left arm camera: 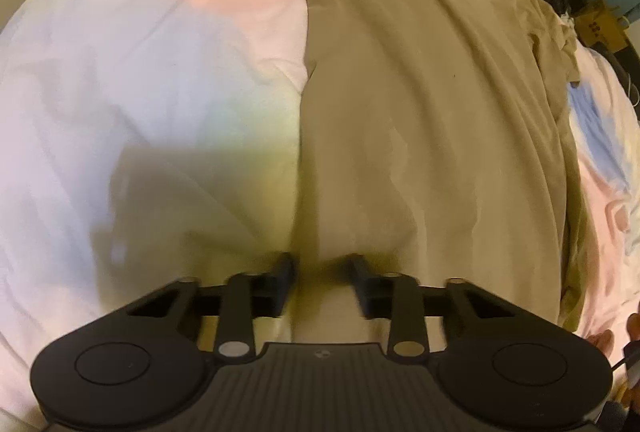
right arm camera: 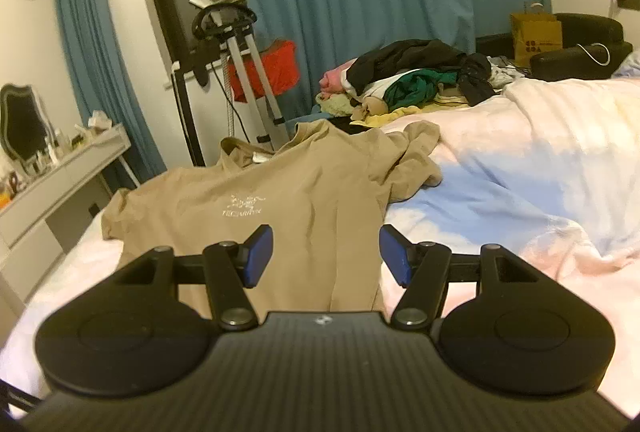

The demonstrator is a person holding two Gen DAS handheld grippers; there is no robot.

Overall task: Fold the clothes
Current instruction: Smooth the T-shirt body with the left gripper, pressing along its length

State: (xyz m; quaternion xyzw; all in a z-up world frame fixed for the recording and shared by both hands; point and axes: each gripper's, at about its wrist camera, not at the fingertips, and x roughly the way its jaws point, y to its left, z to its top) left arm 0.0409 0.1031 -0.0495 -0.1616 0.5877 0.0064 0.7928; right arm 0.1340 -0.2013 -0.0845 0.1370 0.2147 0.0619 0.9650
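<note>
A tan T-shirt [right arm camera: 304,192] with a small white chest logo lies spread face up on the bed, collar at the far end. In the left wrist view the shirt [left arm camera: 420,92] fills the right half. My left gripper [left arm camera: 320,272] is open, low over the shirt's near left hem edge, holding nothing. My right gripper [right arm camera: 326,252] is open with blue pads [right arm camera: 258,256], above the shirt's near hem at its right side, holding nothing.
The pastel pink, blue and white duvet [right arm camera: 500,192] covers the bed. A pile of mixed clothes [right arm camera: 416,80] sits at the far end. A white dresser [right arm camera: 60,184] stands left, a clothes steamer [right arm camera: 240,72] and teal curtains behind, a brown paper bag [right arm camera: 536,32] far right.
</note>
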